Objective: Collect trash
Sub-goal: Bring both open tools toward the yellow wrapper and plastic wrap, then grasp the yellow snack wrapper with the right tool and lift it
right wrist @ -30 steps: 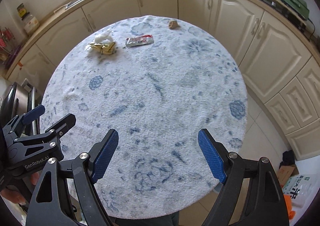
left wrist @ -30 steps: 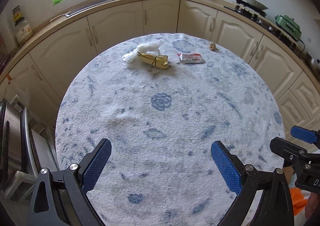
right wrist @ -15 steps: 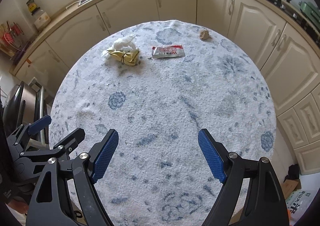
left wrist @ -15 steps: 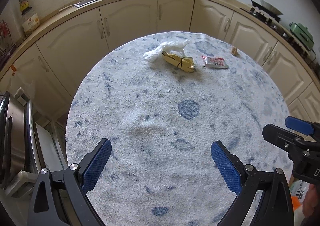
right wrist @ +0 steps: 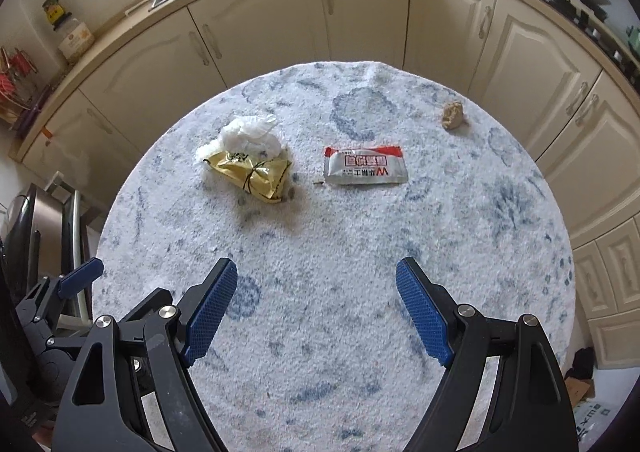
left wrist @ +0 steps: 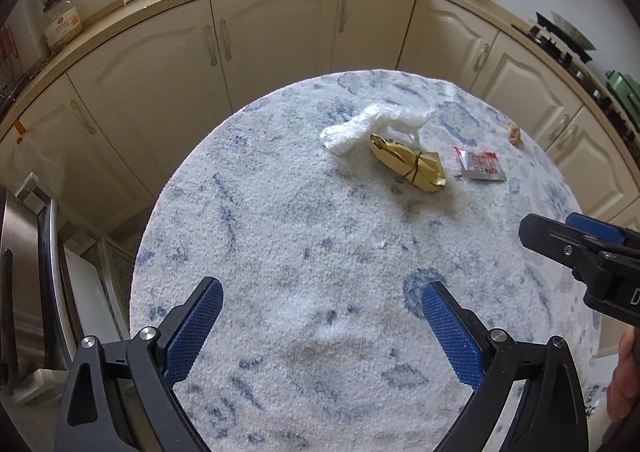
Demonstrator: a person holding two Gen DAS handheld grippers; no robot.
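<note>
Left wrist view: the left gripper (left wrist: pixel 320 326) hangs over the near part of the round tabletop (left wrist: pixel 248 236), jaws spread wide with nothing between them; the trash lies well beyond the blue pads (left wrist: pixel 194 328), toward the far right of the tabletop; a gold wrapper (left wrist: pixel 408 162) rests against a crumpled white plastic bag (left wrist: pixel 378 124), touching it; a red-and-white sachet (left wrist: pixel 482 168) lies just to the right of the wrapper, apart from it; a small tan scrap (left wrist: pixel 514 132) sits near the far right rim; the right gripper (left wrist: pixel 576 252) enters from the right edge. Right wrist view: the right gripper (right wrist: pixel 316 312) also stands with jaws spread and empty; the red-and-white sachet (right wrist: pixel 366 166) lies flat ahead of the jaws, roughly in line with the gap between them but well short of contact; the gold wrapper (right wrist: pixel 252 174) and white plastic bag (right wrist: pixel 250 134) lie ahead and to the left, touching each other; the tan scrap (right wrist: pixel 453 115) lies farther ahead to the right, apart from the rest; the left gripper (right wrist: pixel 80 280) shows at the lower left edge.
</note>
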